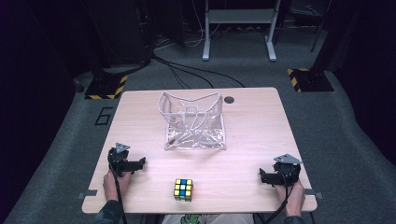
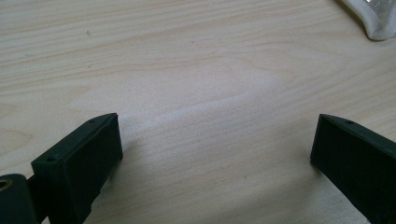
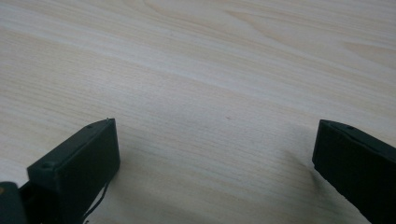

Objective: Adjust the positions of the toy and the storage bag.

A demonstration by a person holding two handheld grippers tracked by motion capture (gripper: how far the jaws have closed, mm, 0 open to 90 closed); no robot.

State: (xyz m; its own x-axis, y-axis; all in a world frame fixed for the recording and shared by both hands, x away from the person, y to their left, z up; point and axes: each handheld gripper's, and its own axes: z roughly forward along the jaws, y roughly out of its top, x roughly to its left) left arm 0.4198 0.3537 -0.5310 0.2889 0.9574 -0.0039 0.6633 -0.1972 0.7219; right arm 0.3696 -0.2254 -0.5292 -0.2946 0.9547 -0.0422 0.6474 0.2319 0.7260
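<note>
Pale wood table (image 1: pixel 252 140) carries a puzzle cube (image 1: pixel 183 189) near the front edge, between the left gripper (image 1: pixel 140 162) and right gripper (image 1: pixel 262 175), well apart from both. Each rests with jaws spread wide, empty. A clear plastic bag (image 1: pixel 194 121) sits farther back. The likely risks: an off-centre pinch could spin the cube away, or the soft bag could collapse.

1 puzzle cube (image 1: pixel 183 189), 1 clear plastic bag (image 1: pixel 194 122), 2 grippers: left gripper (image 1: pixel 140 163), right gripper (image 1: pixel 262 176)

Black grippers with blocky fingers (image 2: pixel 81 158), grey three-cornered top plates, trailing black cables.
</note>
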